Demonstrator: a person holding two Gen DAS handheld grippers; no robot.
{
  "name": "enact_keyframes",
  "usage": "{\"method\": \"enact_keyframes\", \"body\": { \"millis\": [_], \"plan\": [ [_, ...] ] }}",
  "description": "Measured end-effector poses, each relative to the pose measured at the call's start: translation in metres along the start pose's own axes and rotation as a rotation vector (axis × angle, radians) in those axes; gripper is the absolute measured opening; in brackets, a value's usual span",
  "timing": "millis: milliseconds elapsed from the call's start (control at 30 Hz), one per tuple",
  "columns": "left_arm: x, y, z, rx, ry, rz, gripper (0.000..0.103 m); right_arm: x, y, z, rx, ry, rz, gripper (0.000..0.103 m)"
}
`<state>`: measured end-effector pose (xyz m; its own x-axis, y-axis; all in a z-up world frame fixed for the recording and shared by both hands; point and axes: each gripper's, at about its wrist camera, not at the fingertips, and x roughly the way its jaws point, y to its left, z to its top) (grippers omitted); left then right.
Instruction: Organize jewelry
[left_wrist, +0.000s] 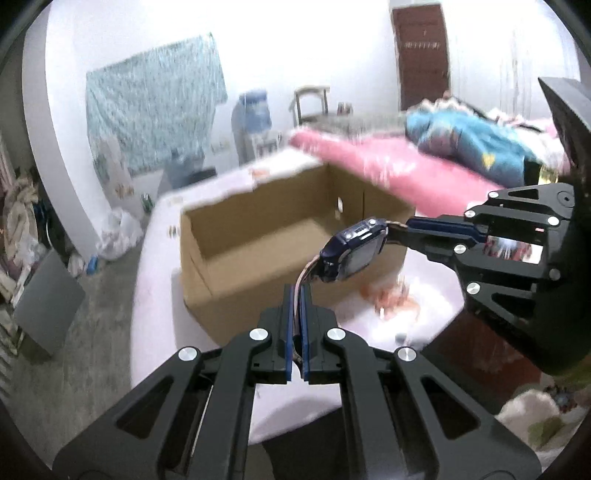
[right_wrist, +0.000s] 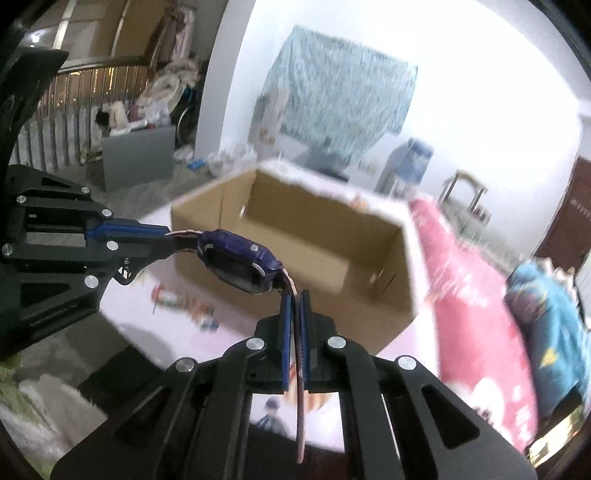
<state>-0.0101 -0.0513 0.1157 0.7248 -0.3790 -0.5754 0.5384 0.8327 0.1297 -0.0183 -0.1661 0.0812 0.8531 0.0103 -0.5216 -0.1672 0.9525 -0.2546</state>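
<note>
Cardboard box (left_wrist: 280, 236) open on pale surface (left_wrist: 424, 295), blurred. Left gripper (left_wrist: 295, 291) jaws clamped on one strap of watch (left_wrist: 351, 254); right gripper (left_wrist: 410, 225) jaws clamped on other strap. Watch hangs between them in air, in front of box, above surface. Small orange bits (left_wrist: 391, 299) lie on surface beneath.

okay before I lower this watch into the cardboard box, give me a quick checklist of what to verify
1. Left gripper jaws shut on one strap: ok.
2. Right gripper jaws shut on the other strap: ok.
3. Watch hangs between both grippers, off the table: ok.
4. Cardboard box open at the top: ok.
5. Box floor where visible is bare: ok; near corner hidden: cannot tell.
6. Watch above the box opening: cannot tell.
</note>
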Motion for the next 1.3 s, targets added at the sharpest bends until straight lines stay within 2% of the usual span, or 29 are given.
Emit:
{"method": "enact_keyframes", "body": {
  "millis": [100, 167, 233, 300, 367, 400, 500, 567, 633, 700, 767, 800, 867, 900, 967, 1000, 1100, 1233, 1300],
  "plan": [
    [0.000, 0.009, 0.033, 0.021, -0.058, -0.010, 0.000, 0.004, -0.018, 0.032, -0.002, -0.036, 0.009, 0.005],
    [0.009, 0.013, 0.050, 0.022, -0.067, -0.025, 0.000, 0.020, -0.033, 0.053, -0.001, -0.033, 0.035, 0.005],
    [0.032, 0.020, 0.068, 0.014, -0.041, -0.050, 0.000, 0.047, -0.050, 0.071, 0.026, 0.008, 0.091, 0.004],
    [0.062, 0.029, 0.080, 0.007, 0.001, -0.046, 0.000, 0.078, -0.064, 0.085, 0.033, 0.051, 0.102, 0.004],
    [0.090, 0.045, 0.083, -0.001, 0.046, -0.002, 0.000, 0.109, -0.083, 0.096, 0.050, 0.106, 0.098, 0.004],
    [0.094, 0.053, 0.082, -0.023, 0.060, -0.008, 0.000, 0.115, -0.089, 0.098, 0.071, 0.124, 0.118, 0.004],
    [0.083, 0.073, 0.071, -0.072, 0.064, -0.017, 0.000, 0.106, -0.109, 0.096, 0.110, 0.086, 0.149, 0.004],
    [0.067, 0.083, 0.058, -0.085, 0.037, -0.003, 0.000, 0.092, -0.124, 0.082, 0.174, 0.056, 0.216, 0.005],
    [0.056, 0.089, 0.044, -0.117, 0.037, -0.004, 0.001, 0.080, -0.126, 0.065, 0.206, 0.051, 0.252, 0.014],
    [0.046, 0.092, 0.028, -0.165, 0.049, -0.026, 0.008, 0.068, -0.124, 0.049, 0.208, 0.043, 0.233, 0.046],
    [0.040, 0.094, 0.011, -0.214, 0.050, -0.061, 0.028, 0.053, -0.118, 0.026, 0.208, 0.044, 0.204, 0.058],
    [0.037, 0.090, 0.002, -0.221, 0.054, -0.069, 0.032, 0.048, -0.113, 0.014, 0.217, 0.060, 0.200, 0.061],
    [0.034, 0.082, -0.012, -0.219, 0.069, -0.094, 0.049, 0.043, -0.105, -0.004, 0.238, 0.094, 0.206, 0.067],
    [0.033, 0.076, -0.019, -0.214, 0.081, -0.113, 0.055, 0.040, -0.100, -0.014, 0.249, 0.112, 0.207, 0.072],
    [0.037, 0.059, -0.033, -0.194, 0.110, -0.153, 0.075, 0.037, -0.090, -0.035, 0.268, 0.159, 0.196, 0.079],
    [0.042, 0.052, -0.040, -0.189, 0.131, -0.163, 0.078, 0.039, -0.086, -0.044, 0.273, 0.185, 0.189, 0.083],
    [0.068, 0.027, -0.064, -0.156, 0.237, -0.191, 0.083, 0.051, -0.065, -0.073, 0.271, 0.288, 0.180, 0.085],
    [0.110, -0.005, -0.090, -0.066, 0.374, -0.130, 0.083, 0.077, -0.045, -0.097, 0.244, 0.406, 0.114, 0.085],
    [0.122, -0.013, -0.097, -0.037, 0.405, -0.095, 0.083, 0.087, -0.039, -0.105, 0.219, 0.441, 0.076, 0.085]
  ]
}}
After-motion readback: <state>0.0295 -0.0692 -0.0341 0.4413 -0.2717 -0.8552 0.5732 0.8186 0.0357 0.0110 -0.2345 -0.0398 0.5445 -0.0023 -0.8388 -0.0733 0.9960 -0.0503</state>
